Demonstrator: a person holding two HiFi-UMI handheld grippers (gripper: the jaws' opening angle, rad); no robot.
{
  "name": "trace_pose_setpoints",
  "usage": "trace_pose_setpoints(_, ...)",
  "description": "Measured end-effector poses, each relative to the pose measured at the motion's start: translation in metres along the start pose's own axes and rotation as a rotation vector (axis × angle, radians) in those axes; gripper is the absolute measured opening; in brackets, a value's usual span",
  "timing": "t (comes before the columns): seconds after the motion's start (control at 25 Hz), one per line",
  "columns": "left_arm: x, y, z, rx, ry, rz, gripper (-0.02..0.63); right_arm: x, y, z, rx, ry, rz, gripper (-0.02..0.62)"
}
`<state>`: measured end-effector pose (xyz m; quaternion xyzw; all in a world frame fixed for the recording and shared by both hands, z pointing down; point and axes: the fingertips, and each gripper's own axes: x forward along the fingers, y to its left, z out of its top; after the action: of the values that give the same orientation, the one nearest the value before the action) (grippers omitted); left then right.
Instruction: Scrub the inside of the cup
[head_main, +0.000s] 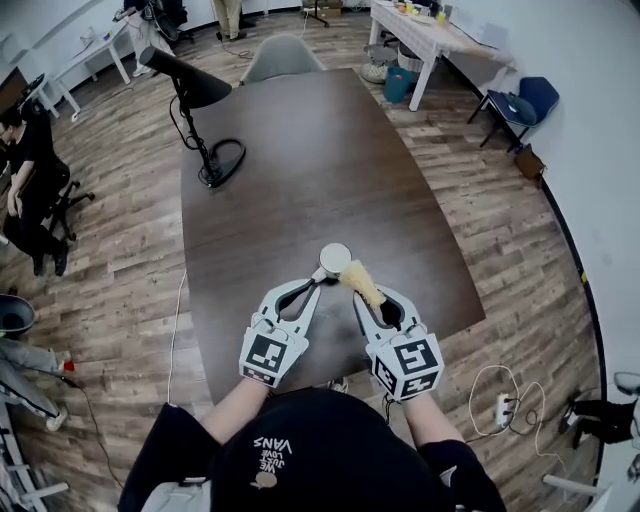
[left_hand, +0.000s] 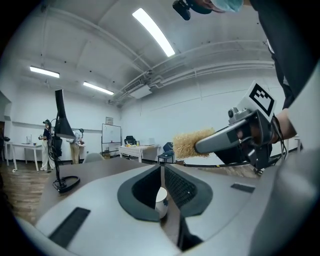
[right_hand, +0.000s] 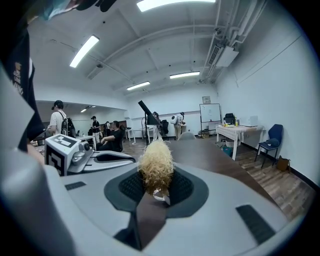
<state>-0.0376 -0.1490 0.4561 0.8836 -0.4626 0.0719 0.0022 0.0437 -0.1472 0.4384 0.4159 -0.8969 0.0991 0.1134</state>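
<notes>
A small white cup (head_main: 335, 257) is gripped at its rim by my left gripper (head_main: 320, 276), above the dark brown table (head_main: 300, 170). In the left gripper view the cup (left_hand: 161, 200) sits pinched between the shut jaws. My right gripper (head_main: 364, 296) is shut on a brush with a fuzzy yellow head (head_main: 361, 281), which points toward the cup and lies just right of it. In the right gripper view the yellow bristles (right_hand: 156, 165) rise from between the jaws. The inside of the cup is hidden in both gripper views.
A black lamp (head_main: 195, 85) stands with its round base (head_main: 222, 165) at the table's left edge. A grey chair (head_main: 283, 55) is at the far end. A white table (head_main: 425, 35), a blue chair (head_main: 530, 100) and people are around the room.
</notes>
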Motion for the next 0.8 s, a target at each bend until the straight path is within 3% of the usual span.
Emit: trace_pose_setpoints(0.8,-0.025,-0.007,0.017,-0.025,0.029,-0.013,0.011,-0.007,0.001,-0.017,0.031,0.013,-0.016,0.1)
